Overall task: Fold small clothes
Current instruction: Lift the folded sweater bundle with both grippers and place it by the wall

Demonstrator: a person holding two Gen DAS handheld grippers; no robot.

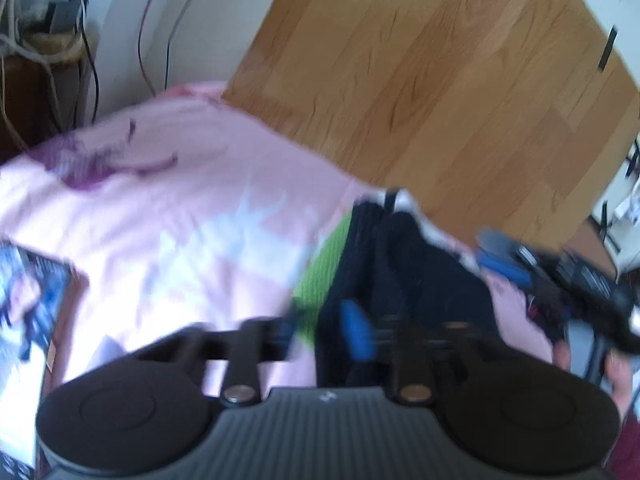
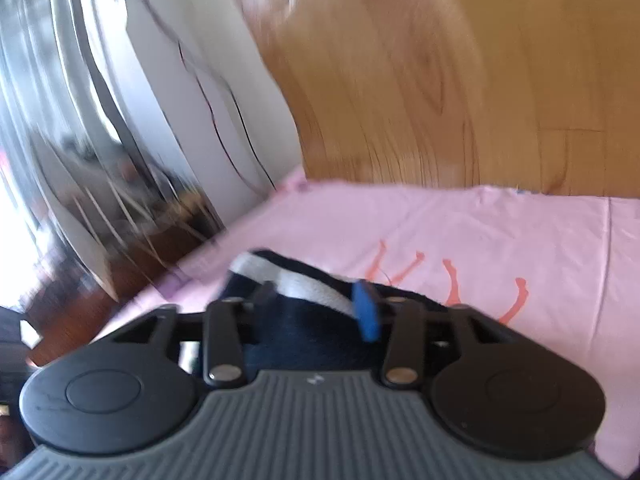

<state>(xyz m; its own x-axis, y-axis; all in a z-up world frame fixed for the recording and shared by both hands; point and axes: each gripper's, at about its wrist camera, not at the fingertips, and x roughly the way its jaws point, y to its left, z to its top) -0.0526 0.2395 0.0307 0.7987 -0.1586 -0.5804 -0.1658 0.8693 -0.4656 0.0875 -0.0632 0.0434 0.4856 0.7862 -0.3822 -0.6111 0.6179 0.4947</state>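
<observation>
A small dark navy garment (image 1: 400, 272) with a white band (image 2: 304, 284) at its edge lies on the pink sheet (image 1: 180, 200), next to a bright green cloth patch (image 1: 320, 272). My left gripper (image 1: 320, 330) hovers low at the garment's near left edge. Its blue pads are apart, one over the navy cloth and one over the green and pink. Further right, my right gripper (image 1: 500, 254) sits at the garment's other side, held by a hand (image 1: 618, 376). In its own view the right gripper (image 2: 316, 304) is open, with the navy cloth and white band lying between the pads. Both views are blurred.
The pink sheet ends at an edge above a wooden floor (image 1: 440, 80). A printed magazine or book (image 1: 28, 300) lies on the sheet at the left. Cables (image 1: 144, 40) hang along a white wall, with dark furniture (image 2: 132, 200) beyond the sheet's corner.
</observation>
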